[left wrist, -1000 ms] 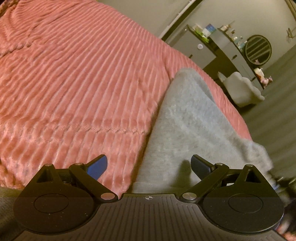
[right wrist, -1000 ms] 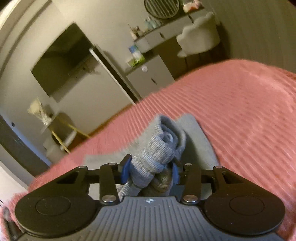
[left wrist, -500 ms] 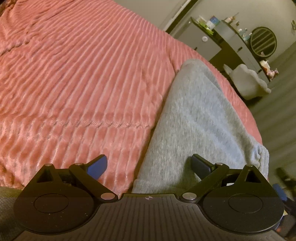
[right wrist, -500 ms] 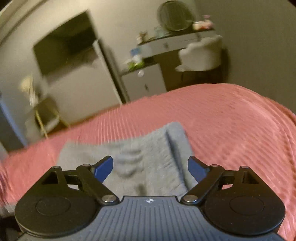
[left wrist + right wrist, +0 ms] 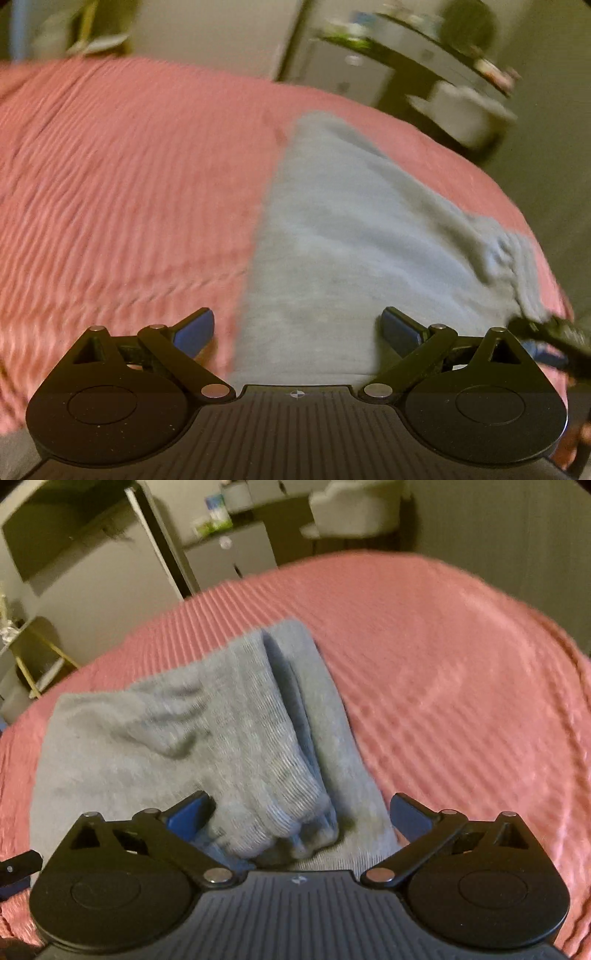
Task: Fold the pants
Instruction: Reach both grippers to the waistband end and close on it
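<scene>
The grey pants point(image 5: 207, 738) lie folded on the pink ribbed bedspread point(image 5: 461, 672), a neat-ish slab with the ribbed cuffs point(image 5: 291, 812) bunched at the near right edge, stacked on the layer below.

Here's the risk: those cuffs sit loose and humped, not flat. If the right gripper point(image 5: 299, 812) pulls away low, a fingertip could snag the ribbing and drag the top layer off the stack, undoing the fold. The plush bedspread gives little friction control too; any sideways brush may skew the whole bundle. And the far end of the top layer shows wrinkles, so pressing down unevenly would set a crooked crease.

Right gripper now: its jaws have just been opening and stand wide, blue pads well apart. The cuffs lie between them in the right wrist view, but neither pad presses the cloth, so it's released, nothing held.

Left gripper point(image 5: 297, 332): also wide, jaws spread, hovering over the near left edge of the pants point(image 5: 354, 229). One pad sits over pink bedspread point(image 5: 129, 184), the other over grey fabric; whether either touches is hard to tell through the blur, but nothing is pinched. At the right edge of the left wrist view the other gripper's dark tip point(image 5: 550, 336) shows by the cuffs.

My read: fold laid down, and the next move calls for a clean lift-off or a smoothing pass.
</scene>
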A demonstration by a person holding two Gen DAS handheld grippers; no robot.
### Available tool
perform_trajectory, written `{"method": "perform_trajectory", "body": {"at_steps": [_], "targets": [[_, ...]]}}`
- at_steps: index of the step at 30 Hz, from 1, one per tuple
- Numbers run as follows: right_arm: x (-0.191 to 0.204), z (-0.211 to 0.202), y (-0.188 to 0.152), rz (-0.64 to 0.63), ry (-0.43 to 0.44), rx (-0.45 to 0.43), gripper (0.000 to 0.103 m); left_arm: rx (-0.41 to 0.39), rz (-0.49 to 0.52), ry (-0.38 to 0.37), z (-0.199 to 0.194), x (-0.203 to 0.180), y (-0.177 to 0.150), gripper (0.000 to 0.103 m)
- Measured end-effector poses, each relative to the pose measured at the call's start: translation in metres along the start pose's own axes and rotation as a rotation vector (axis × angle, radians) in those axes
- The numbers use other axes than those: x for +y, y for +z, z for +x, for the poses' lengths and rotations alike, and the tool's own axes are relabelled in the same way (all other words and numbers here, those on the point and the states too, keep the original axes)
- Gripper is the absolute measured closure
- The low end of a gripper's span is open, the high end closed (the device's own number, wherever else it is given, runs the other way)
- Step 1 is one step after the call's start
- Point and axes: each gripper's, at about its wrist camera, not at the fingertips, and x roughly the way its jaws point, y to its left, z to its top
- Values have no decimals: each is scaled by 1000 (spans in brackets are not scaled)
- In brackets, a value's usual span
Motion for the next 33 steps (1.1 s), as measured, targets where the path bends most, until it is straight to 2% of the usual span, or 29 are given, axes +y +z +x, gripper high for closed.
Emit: {"method": "perform_trajectory", "body": {"at_steps": [4, 8, 16, 19, 20, 23, 26, 33], "targets": [[-8, 15, -5, 53, 17, 9, 0, -5, 106, 62, 7, -31, -2, 3], [-8, 16, -6, 40, 10, 7, 0, -9, 209, 111, 22, -39, -11, 1], [-5, 18, -5, 43, 15, 22, 0, 13, 115, 39, 22, -13, -11, 0], [-8, 18, -5, 55, 30, 20, 0, 22, 46, 28, 20, -1, -5, 0], [-9, 18, -5, 62, 37, 20, 0, 22, 18, 41, 19, 4, -4, 0], [-13, 18, -4, 74, 49, 25, 0, -27, -48, 148, 10, 18, -3, 1], [-13, 18, -4, 82, 46, 29, 0, -50, -106, 180, 5, 29, 1, 1], [-23, 24, 1, 127, 77, 54, 0, -25, 102, 110, 12, 3, 16, 1]]}}
